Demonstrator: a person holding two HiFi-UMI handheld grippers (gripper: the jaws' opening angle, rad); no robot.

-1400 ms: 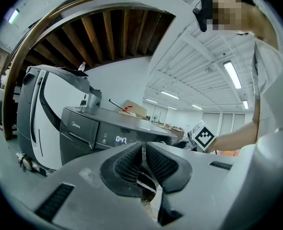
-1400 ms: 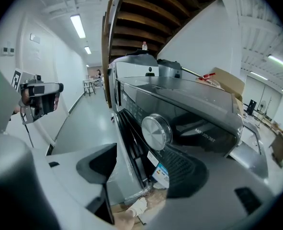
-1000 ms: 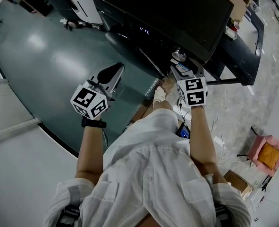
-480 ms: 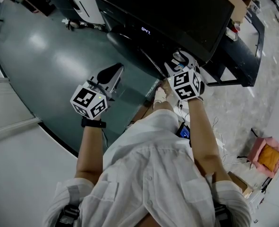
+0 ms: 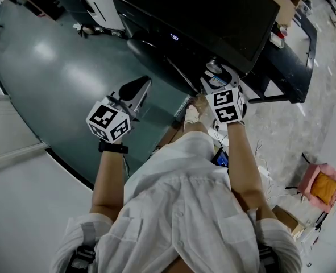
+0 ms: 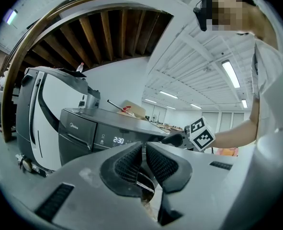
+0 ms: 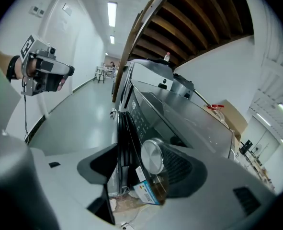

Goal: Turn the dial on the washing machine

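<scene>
Dark washing machine (image 7: 189,121), dial (image 7: 152,156) inside wide right claw (image 7: 140,163), against one pad.

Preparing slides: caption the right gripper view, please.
Right gripper, jaws apart, straddles the silver dial on the washing machine.

The dial (image 7: 152,156) sits between the right gripper's (image 7: 140,153) fingers (image 7: 182,169), against the right-hand finger and apart from the left-hand one. The washing machine (image 7: 179,119) stretches away beyond both fingertips. The left gripper's (image 6: 144,150) fingers, pressed together, point at the machine's front, well apart from it.
</scene>
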